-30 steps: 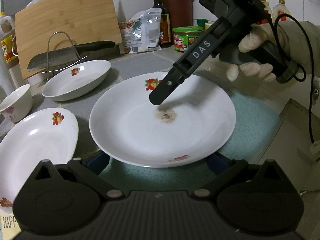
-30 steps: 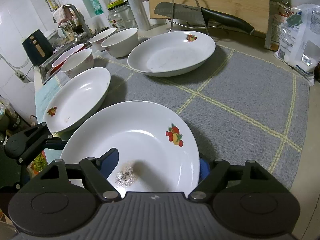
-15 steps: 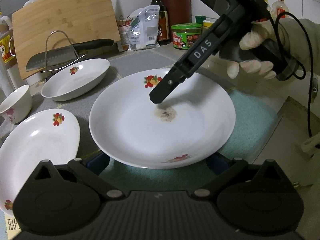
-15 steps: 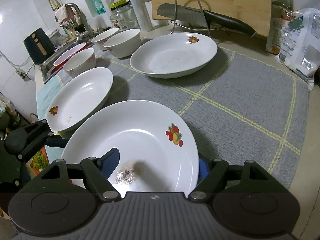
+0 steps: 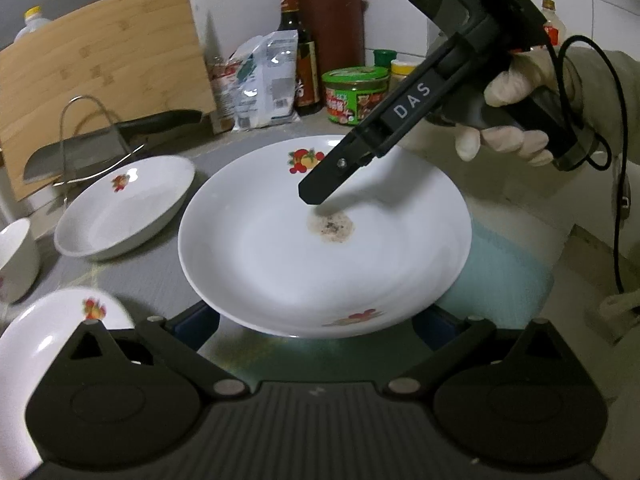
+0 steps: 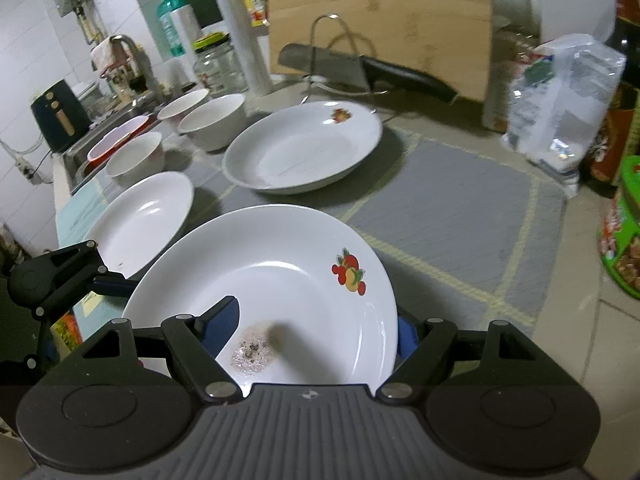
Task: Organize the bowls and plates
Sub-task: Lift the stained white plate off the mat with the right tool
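Note:
A white plate (image 5: 280, 264) with fruit decals and a brown stain (image 5: 331, 227) is held up over the counter. My right gripper (image 6: 316, 332) is shut on its rim, one finger (image 5: 320, 192) lying over the plate's inside near the stain. My left gripper (image 5: 316, 324) sits at the plate's near edge with its fingers under the rim; whether it grips is unclear. The same plate (image 6: 280, 280) fills the right wrist view. Two more white plates (image 6: 304, 148) (image 6: 148, 216) and several bowls (image 6: 212, 120) stand on the counter.
A grey mat (image 6: 448, 208) covers the counter. A cleaver (image 6: 324, 66) rests on a wire stand before a wooden cutting board (image 6: 380, 12). A sink (image 6: 100, 148) lies far left. Bottles, a green tub (image 5: 356, 94) and a plastic bag (image 5: 260, 80) line the back.
The held plate has risen and shifted a little toward the right and back, with both grippers moving along. The plates on the counter have not moved.

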{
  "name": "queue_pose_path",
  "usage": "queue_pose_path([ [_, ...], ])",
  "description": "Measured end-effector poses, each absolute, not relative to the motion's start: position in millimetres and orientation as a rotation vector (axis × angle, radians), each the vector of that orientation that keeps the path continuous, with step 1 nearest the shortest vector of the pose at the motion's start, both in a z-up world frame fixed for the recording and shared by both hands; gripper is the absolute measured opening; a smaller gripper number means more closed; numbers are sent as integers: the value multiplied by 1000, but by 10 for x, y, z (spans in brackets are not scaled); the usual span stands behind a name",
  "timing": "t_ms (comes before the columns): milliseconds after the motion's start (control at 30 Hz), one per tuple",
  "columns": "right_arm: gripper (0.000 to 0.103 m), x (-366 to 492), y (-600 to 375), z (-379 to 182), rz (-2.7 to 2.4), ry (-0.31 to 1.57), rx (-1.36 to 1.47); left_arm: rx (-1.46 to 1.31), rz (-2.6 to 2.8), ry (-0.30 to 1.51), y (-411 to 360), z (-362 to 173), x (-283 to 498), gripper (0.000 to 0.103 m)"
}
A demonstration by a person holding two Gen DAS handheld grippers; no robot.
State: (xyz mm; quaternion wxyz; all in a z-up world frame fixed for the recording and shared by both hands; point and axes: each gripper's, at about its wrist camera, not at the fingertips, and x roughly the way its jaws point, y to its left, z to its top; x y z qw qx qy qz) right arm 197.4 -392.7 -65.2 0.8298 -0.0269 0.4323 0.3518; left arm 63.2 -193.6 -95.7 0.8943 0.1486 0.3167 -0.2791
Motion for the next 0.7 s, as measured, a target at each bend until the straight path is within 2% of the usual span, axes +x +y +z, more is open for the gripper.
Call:
queue_pose_path([
  [700,83,2494,-4330,-791,638,874,-32,336,-631,648,-2203,-1062,1360,102],
])
